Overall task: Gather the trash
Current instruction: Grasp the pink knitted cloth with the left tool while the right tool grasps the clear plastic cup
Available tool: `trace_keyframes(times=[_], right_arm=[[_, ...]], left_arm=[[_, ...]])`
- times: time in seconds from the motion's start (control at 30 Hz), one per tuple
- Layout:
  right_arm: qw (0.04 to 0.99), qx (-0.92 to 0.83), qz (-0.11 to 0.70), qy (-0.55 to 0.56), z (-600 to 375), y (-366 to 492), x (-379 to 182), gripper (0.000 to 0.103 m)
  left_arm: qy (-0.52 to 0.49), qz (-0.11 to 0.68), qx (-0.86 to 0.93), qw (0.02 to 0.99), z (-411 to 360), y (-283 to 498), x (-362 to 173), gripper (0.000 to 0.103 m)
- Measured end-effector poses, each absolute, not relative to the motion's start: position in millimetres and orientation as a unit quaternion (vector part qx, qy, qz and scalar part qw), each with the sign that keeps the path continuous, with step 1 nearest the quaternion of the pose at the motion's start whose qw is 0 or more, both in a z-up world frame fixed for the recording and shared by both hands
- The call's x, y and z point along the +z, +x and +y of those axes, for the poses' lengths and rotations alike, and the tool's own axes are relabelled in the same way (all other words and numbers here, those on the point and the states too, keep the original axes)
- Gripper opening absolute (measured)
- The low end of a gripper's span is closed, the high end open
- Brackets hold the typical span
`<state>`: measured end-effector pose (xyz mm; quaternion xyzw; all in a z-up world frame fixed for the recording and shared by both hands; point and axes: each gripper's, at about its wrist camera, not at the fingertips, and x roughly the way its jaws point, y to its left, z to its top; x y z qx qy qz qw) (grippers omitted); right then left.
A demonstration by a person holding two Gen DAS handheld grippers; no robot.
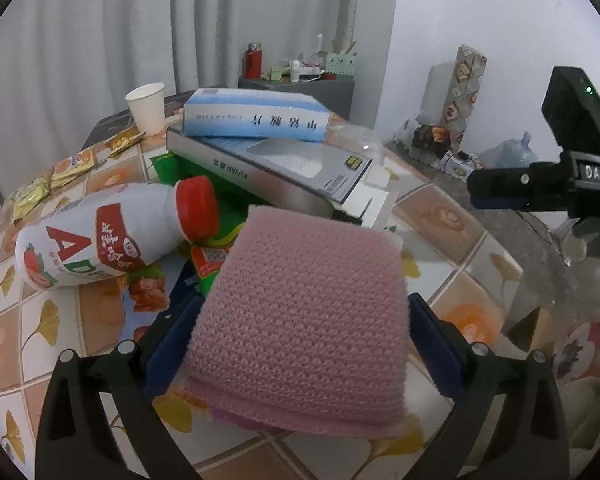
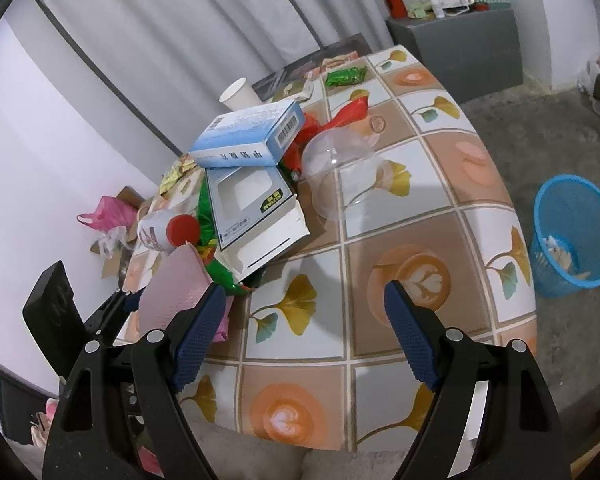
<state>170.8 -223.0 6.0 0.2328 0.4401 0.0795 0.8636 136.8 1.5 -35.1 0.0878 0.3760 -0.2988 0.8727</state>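
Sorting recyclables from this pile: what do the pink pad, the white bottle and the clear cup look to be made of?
Pink pad: soft knitted or woven fabric, matte and fuzzy, with visible stitch rows; possibly a sponge cloth. White bottle: apparently opaque plastic, slightly glossy, with a printed label and a red screw cap. Clear cup: thin transparent plastic by its look, with glints and the tablecloth showing through.

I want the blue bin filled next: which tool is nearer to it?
Right. The right tool hangs open over the table's near edge, with the blue bin on the floor beside that edge. The left tool, gripping the pink cloth, is farther across.
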Motion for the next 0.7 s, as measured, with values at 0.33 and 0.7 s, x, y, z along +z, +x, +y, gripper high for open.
trace_keyframes(times=[0.33, 0.7], right_arm=[[0.882, 0.057, 0.414, 0.218, -235.1, 200.6, 14.2, 0.077], [0.895, 0.021, 0.409, 0.176, -238.1, 273.3, 4.7, 0.078]], left_arm=[[0.071, 0.385, -0.297, 0.871, 6.0, 137.5, -38.1, 0.091], [0.056, 0.386, -0.296, 0.872, 10.3, 136.9, -39.8, 0.087]])
